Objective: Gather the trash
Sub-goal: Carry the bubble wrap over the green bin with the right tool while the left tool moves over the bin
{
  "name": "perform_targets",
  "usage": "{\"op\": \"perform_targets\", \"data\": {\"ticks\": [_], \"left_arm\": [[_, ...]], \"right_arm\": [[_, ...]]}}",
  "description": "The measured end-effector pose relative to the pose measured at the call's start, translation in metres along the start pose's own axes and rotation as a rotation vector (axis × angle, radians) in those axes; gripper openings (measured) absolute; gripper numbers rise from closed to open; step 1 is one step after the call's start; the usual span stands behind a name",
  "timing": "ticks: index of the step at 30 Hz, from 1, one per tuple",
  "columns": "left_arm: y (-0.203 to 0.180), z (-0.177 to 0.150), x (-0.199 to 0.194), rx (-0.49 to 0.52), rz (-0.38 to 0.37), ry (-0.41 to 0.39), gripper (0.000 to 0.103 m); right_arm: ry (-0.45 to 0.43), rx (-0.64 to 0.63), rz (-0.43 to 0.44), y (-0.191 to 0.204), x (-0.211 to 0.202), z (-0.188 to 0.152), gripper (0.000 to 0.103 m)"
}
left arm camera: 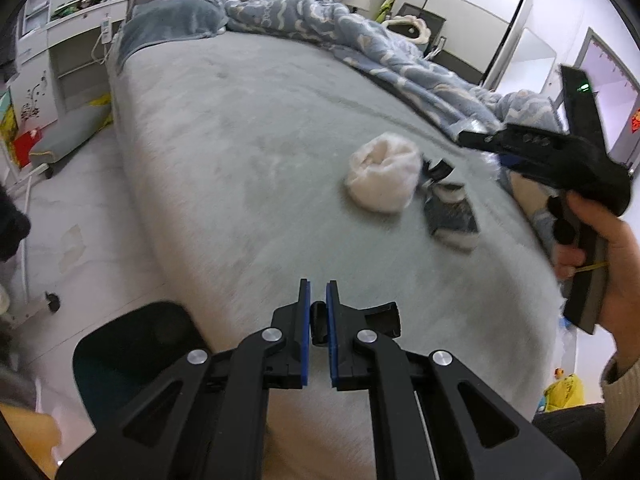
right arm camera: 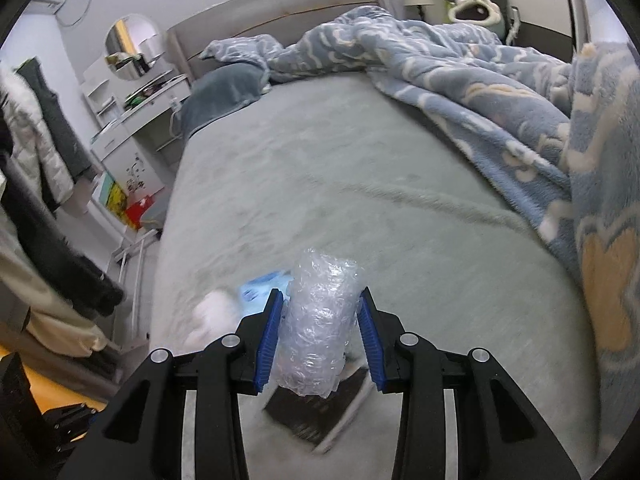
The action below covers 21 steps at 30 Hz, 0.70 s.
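Observation:
My right gripper (right arm camera: 320, 300) is shut on a roll of clear bubble wrap (right arm camera: 318, 320) and holds it above the grey bed (right arm camera: 320, 160). Under it lie a dark packet (right arm camera: 316, 408), a white wad (right arm camera: 212, 316) and a blue wrapper (right arm camera: 260, 292), all blurred. In the left wrist view the white wad (left arm camera: 382, 176) and the dark packet (left arm camera: 450, 212) lie on the bed (left arm camera: 240, 140), right of centre. My left gripper (left arm camera: 317, 288) is empty with its jaws nearly closed, over the bed's near edge. The right gripper's body (left arm camera: 560, 160) shows at the right, held by a hand.
A blue patterned blanket (right arm camera: 480, 92) is bunched along the bed's far and right side, with a grey pillow (right arm camera: 224, 92) at the headboard. A white desk (left arm camera: 72, 40) and a floor cushion (left arm camera: 68, 136) stand left of the bed. A dark chair seat (left arm camera: 132, 344) is near my left gripper.

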<state>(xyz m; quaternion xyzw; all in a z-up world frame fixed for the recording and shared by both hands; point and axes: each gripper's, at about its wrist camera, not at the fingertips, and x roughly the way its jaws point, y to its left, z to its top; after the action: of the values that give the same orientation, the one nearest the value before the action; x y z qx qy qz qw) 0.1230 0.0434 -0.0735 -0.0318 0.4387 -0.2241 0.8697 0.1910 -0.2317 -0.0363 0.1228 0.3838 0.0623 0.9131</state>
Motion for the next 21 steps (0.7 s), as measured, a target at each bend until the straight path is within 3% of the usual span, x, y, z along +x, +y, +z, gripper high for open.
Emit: {"op": "perform_targets", "data": {"ticks": [9, 21], "left_arm": [[0.031, -0.024, -0.028, -0.049, 0.034, -0.018, 0.008], [0.075, -0.042, -0.055, -0.126, 0.103, -0.043, 0.008]], "right_arm": [[0.018, -0.04, 0.082, 0.051, -0.006, -0.028, 0.039], [0.066, -0.202, 0.147, 0.136, -0.001, -0.07, 0.039]]}}
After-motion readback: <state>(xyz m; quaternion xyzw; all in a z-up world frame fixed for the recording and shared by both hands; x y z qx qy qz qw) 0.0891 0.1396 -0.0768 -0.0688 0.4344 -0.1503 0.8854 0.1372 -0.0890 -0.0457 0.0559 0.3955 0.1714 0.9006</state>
